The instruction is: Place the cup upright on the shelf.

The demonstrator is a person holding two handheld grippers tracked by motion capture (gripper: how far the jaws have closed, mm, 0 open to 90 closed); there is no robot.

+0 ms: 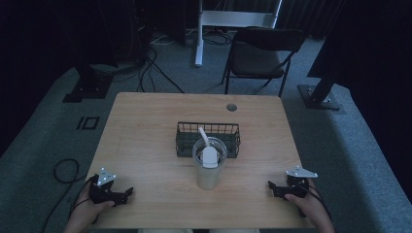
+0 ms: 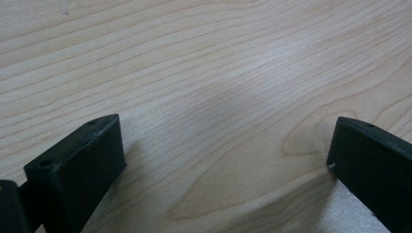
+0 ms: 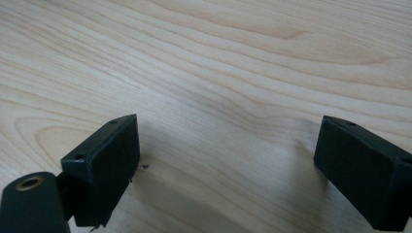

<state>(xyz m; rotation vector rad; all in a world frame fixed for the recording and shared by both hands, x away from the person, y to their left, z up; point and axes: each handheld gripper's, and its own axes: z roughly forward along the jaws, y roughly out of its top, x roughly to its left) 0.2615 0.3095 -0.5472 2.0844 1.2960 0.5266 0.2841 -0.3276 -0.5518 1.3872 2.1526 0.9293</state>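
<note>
A clear plastic cup (image 1: pixel 209 167) stands at the table's middle front, with a white object and a white straw-like handle (image 1: pixel 203 136) sticking out of it. Just behind it lies a black wire basket (image 1: pixel 184 137). My left gripper (image 1: pixel 127 193) rests at the front left corner, held by a hand, its jaws wide apart over bare wood (image 2: pixel 228 145). At the front right edge my right gripper (image 1: pixel 271 187) is held the same way, open over bare wood (image 3: pixel 228 145). Nothing is between either pair of jaws.
The wooden table (image 1: pixel 145 126) has a round grommet (image 1: pixel 231 107) near its far edge. A black folding chair (image 1: pixel 260 56) and a white desk leg (image 1: pixel 199 34) stand beyond the table. Cables (image 1: pixel 65 170) lie on the grey carpet at the left.
</note>
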